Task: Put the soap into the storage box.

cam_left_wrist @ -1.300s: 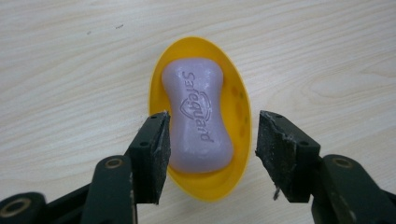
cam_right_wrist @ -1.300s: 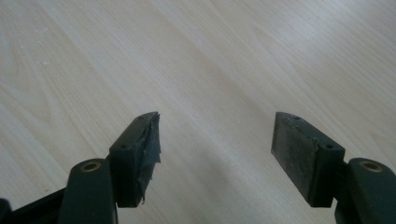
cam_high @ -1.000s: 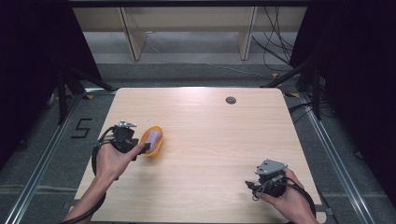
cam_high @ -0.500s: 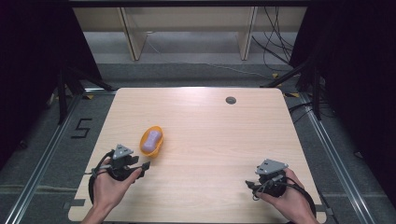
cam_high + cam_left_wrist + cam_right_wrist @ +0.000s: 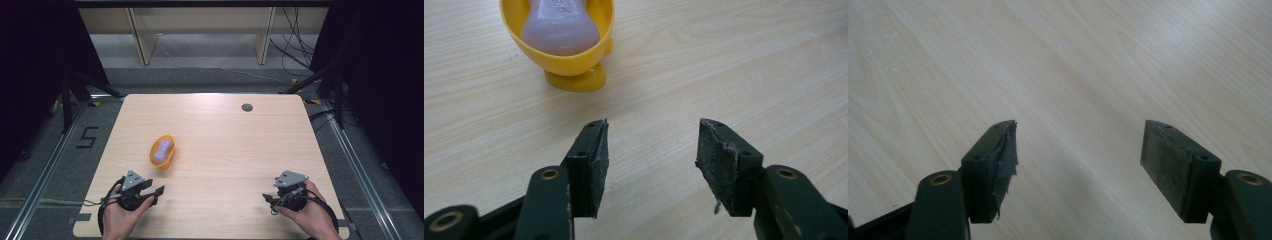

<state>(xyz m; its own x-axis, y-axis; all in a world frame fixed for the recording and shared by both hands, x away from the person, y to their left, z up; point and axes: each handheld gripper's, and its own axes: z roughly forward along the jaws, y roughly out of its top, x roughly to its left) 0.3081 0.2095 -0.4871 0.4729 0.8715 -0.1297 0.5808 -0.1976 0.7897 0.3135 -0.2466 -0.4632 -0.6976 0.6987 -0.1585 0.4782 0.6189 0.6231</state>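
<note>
Yellow cup (image 5: 162,151) with purple piece (image 5: 162,149) sits left of table (image 5: 240,150) centre; both hand-held grippers, left (image 5: 156,192) and right (image 5: 267,200), open, empty. Careless nudge could tip it.

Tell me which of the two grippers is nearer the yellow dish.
The left gripper: the yellow plastic dish holding a lilac bar lies just beyond its open, empty jaws.
</note>
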